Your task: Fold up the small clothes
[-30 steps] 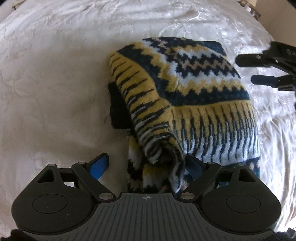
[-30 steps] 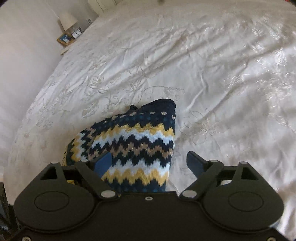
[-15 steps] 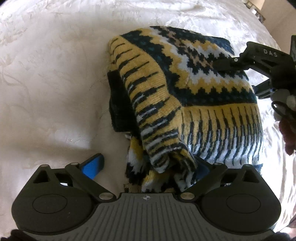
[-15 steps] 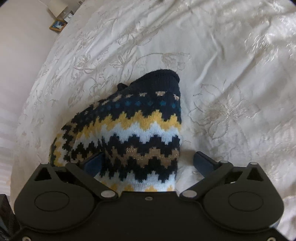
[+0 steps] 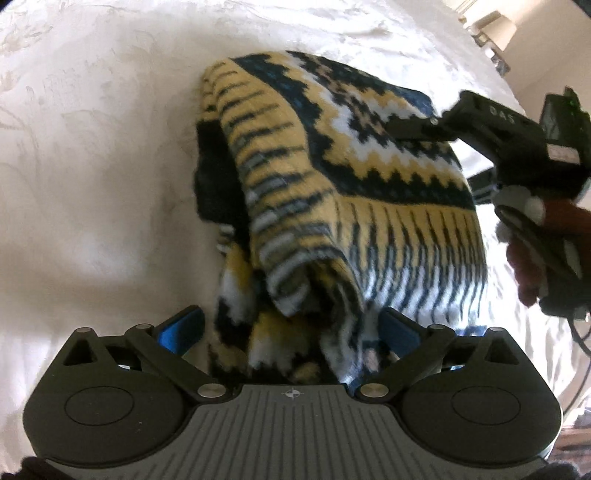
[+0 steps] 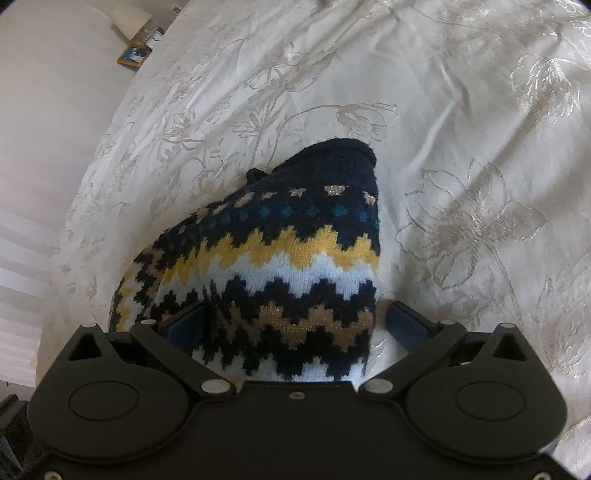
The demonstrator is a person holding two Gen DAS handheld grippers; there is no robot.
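The knitted sweater (image 5: 354, 192), patterned in navy, yellow, white and tan zigzags, lies folded in a heap at the centre of the left wrist view, on the white bedspread (image 5: 92, 166). Its lower bunched edge hangs down into the bottom centre of that frame. In the right wrist view the sweater (image 6: 295, 266) fills the lower centre, with a plain navy cuff or hem at its upper end, near the middle of the frame.

The left tongs (image 5: 291, 328) stand spread, with the blue pads at either side of the bunched sweater edge; the fabric sits between them, but the pads do not press it together. The right tongs (image 6: 295, 325) also stand spread, the sweater lying between the two fingers; whether the pads touch the knit cannot be told. In the left wrist view the right tongs (image 5: 417, 129) reach in from the right edge, over the upper right part of the sweater.

A bedside lamp (image 6: 129, 18) and a framed picture (image 6: 133, 56) appear at the upper left of the right wrist view.
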